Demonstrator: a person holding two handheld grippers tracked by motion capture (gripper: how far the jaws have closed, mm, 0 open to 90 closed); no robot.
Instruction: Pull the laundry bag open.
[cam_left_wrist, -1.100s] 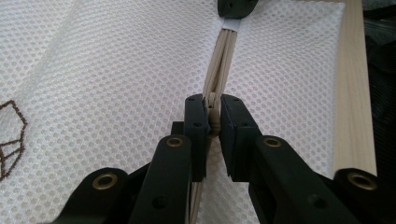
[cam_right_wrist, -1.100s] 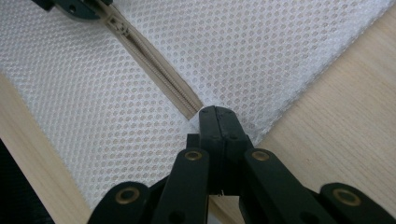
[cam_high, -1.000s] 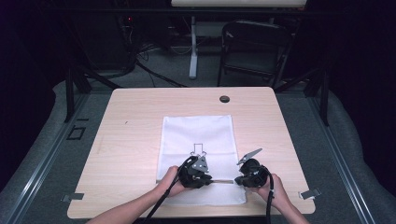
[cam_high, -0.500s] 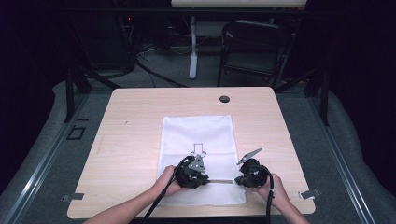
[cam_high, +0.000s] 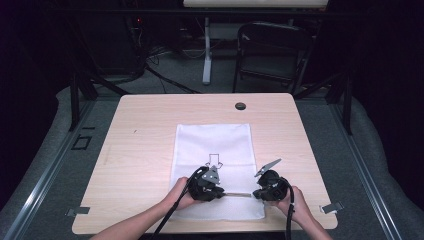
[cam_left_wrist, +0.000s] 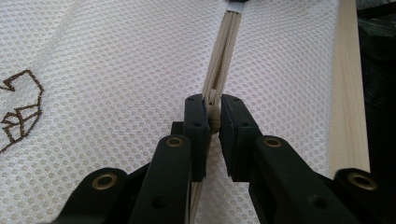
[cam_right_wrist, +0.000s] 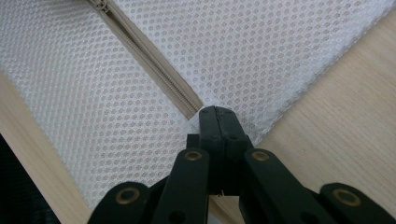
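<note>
Pinching between left gripper (cam_left_wrist: 213, 122) fingers (cam_left_wrist: 196, 116): beige zipper pull (cam_left_wrist: 213, 109).

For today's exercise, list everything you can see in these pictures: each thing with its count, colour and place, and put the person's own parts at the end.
Table: one, light wood, centre of the high view.
Mesh bag: one, white, flat on the table's near half, with a dark outline print.
Zipper: one, beige, running across the bag's near end, between the two grippers.
Round hole cover: one, black, near the table's far edge.
Folding chair: one, dark, on the floor beyond the table.
Metal clips: two, grey, at the table's near corners.
Left gripper: one, black, shut on the zipper's pull.
Right gripper: one, black, shut on the bag's edge at the zipper's end.
Hands: two, holding the grippers at the near edge.
</note>
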